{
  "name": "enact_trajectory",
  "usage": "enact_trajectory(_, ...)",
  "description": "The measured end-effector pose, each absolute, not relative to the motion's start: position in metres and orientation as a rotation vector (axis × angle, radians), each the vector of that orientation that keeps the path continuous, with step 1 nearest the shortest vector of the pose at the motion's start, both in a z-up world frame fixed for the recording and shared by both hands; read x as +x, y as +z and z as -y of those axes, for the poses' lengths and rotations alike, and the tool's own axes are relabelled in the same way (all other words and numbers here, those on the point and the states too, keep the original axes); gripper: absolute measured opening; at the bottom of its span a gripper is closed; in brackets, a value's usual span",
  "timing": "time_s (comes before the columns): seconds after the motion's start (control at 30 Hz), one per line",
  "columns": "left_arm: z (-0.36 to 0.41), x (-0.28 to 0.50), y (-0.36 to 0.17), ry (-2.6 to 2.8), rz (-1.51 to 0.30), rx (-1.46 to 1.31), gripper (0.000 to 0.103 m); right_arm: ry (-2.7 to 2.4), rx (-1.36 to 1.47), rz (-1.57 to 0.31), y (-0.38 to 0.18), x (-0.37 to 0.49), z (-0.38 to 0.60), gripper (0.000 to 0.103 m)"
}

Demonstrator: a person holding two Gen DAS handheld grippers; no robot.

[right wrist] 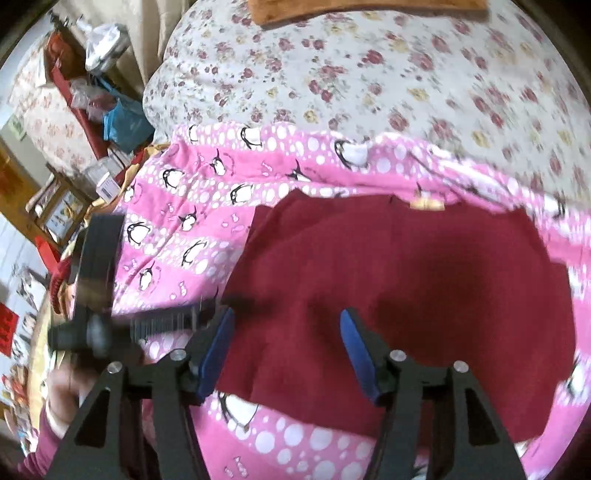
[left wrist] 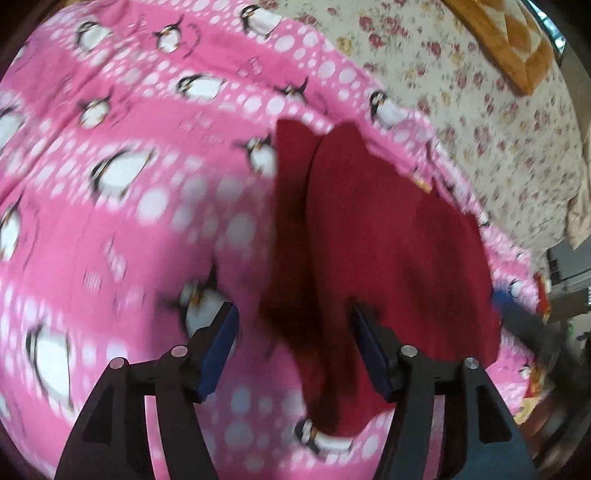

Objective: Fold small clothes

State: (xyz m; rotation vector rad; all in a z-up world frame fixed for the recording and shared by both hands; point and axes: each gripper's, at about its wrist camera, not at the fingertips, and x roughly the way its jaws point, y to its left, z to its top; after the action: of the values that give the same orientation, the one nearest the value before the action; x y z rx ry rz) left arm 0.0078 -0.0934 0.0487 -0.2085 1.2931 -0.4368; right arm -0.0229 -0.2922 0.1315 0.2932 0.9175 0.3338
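Note:
A dark red garment point(left wrist: 388, 236) lies folded over itself on a pink penguin-print blanket point(left wrist: 122, 155); one long folded edge runs down its left side. My left gripper point(left wrist: 293, 310) hangs just above the garment's near left part, jaws open, blue pads point(left wrist: 221, 343) apart with nothing pressed between them. In the right wrist view the same red garment point(right wrist: 406, 277) spreads flat across the blanket point(right wrist: 192, 221). My right gripper point(right wrist: 287, 314) stands open over its near edge, holding nothing. The left gripper's black body point(right wrist: 96, 325) shows blurred at the left, with a hand point(right wrist: 62, 387) behind it.
A floral bedsheet point(right wrist: 369, 74) covers the bed beyond the blanket. An orange-brown cloth point(right wrist: 369, 9) lies at the far edge. A cluttered bedside area with bags and boxes point(right wrist: 110, 110) sits off the bed's left side.

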Motion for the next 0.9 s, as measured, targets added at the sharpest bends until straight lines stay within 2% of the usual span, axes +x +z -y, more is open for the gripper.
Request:
enact_trajectory(0.23,0.086,-0.029,0.047,-0.377,-1.254,-0.297,0.043,0.390,0.237,-1.009,0.135,0.032,0.260,0.065)
enact_trajectory(0.5,0.089,-0.029,0.039,-0.380,-1.219,-0.280,0.043,0.439,0.047,-1.137,0.116,0.074,0.198,0.065)
enact_trajectory(0.67,0.085,-0.029,0.037,-0.383,-1.214,-0.306,0.044,0.425,0.031,-1.199,0.098,0.093,0.186,0.065)
enact_trajectory(0.9,0.089,-0.032,0.037,-0.381,-1.207,-0.288,0.044,0.409,-0.005,-1.212,0.084,0.102,0.169,0.073)
